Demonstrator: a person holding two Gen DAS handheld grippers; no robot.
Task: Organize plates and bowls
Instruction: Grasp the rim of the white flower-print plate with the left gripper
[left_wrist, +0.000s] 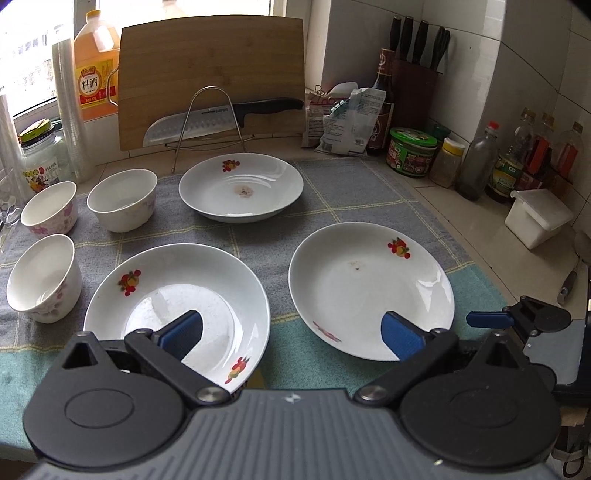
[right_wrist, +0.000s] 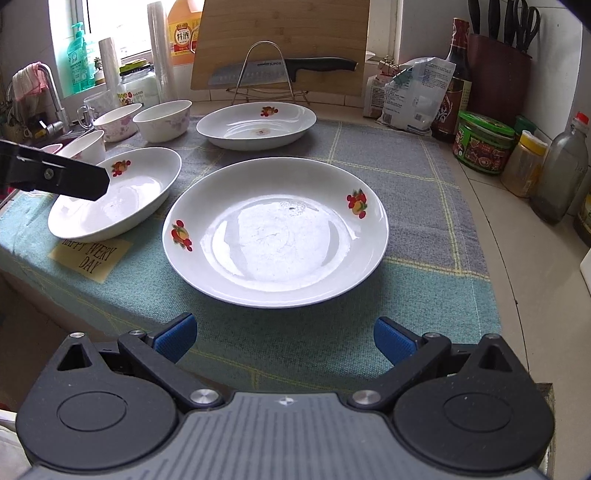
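Three white plates with red fruit prints lie apart on the checked cloth: a near left plate (left_wrist: 177, 302) (right_wrist: 114, 192), a right plate (left_wrist: 369, 288) (right_wrist: 275, 232) and a far plate (left_wrist: 240, 188) (right_wrist: 256, 123). Three white floral bowls (left_wrist: 123, 199) (left_wrist: 50, 208) (left_wrist: 44, 277) stand upright at the left. My left gripper (left_wrist: 291, 336) is open, one finger over the near left plate and the other over the right plate's near rim. Just short of the right plate, my right gripper (right_wrist: 284, 338) is open and holds nothing.
A bamboo cutting board (left_wrist: 210, 81) and a knife on a wire rack (left_wrist: 221, 114) stand behind the far plate. Jars, bottles and bags (left_wrist: 410, 151) crowd the back right; a knife block (left_wrist: 417, 74) fills the corner. A faucet (right_wrist: 51, 96) and sink lie left. The counter edge is close.
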